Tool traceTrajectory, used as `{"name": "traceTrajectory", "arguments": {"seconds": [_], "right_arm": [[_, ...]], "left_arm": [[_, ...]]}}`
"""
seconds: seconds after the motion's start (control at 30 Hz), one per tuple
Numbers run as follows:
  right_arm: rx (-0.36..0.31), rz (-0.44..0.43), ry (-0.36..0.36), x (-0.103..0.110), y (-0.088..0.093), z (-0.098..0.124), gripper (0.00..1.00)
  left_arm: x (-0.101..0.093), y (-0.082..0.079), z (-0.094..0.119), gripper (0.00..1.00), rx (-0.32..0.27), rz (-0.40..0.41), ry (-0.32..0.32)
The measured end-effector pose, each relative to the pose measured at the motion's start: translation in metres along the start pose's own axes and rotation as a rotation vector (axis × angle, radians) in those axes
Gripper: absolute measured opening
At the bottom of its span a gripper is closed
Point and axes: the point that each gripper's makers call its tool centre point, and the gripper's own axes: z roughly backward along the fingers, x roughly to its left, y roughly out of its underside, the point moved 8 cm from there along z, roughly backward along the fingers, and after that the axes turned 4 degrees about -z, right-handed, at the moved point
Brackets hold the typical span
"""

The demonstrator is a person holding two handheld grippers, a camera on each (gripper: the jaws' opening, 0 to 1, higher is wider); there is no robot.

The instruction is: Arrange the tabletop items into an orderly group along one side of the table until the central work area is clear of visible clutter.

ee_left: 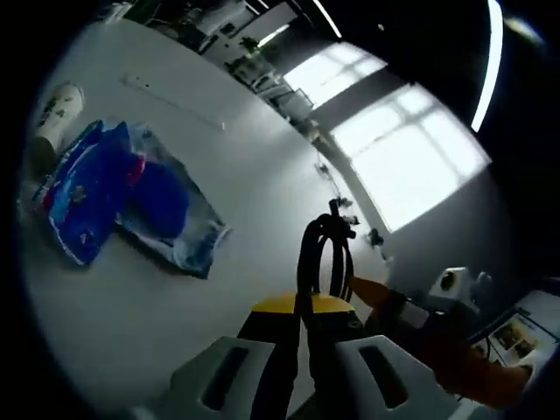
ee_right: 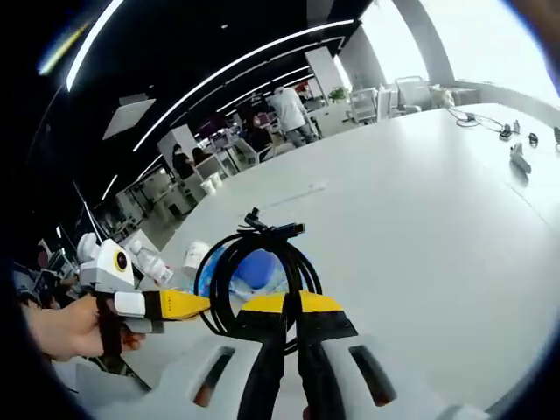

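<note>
A coiled black cable [ee_left: 325, 249] stands up between the yellow-tipped jaws of my left gripper [ee_left: 302, 306], which is shut on it. The same coil [ee_right: 262, 271] also sits between the jaws of my right gripper [ee_right: 290, 308], shut on it too. My right gripper [ee_left: 378, 294] comes in from the right and meets the coil. My left gripper [ee_right: 179, 304], held by a hand [ee_right: 66, 331], touches the coil's left side. Two blue packets [ee_left: 101, 188] [ee_left: 175, 214] and a paper cup [ee_left: 55, 114] lie on the white table [ee_left: 262, 175]. One blue packet [ee_right: 254, 267] shows behind the coil, with the cup [ee_right: 194, 255] beside it.
A thin white strip [ee_left: 175, 101] lies on the far part of the table. Small plugs and cables [ee_right: 516, 157] [ee_left: 337, 184] sit along the table's edge near the window. Desks, chairs and a standing person [ee_right: 287, 109] are beyond the table [ee_right: 420, 219].
</note>
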Motion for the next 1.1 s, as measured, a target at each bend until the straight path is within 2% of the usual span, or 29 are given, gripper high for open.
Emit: {"name": "traceTrajectory", "arguments": {"seconds": [0.37, 1.1], "right_arm": [[0.025, -0.006, 0.018, -0.014, 0.004, -0.001, 0.0], [0.104, -0.041, 0.042, -0.045, 0.021, -0.018, 0.0]], "left_arm": [[0.001, 0.006, -0.013, 0.0, 0.052, -0.031, -0.027], [0.018, 0.02, -0.039, 0.0, 0.145, -0.07, -0.089]]}}
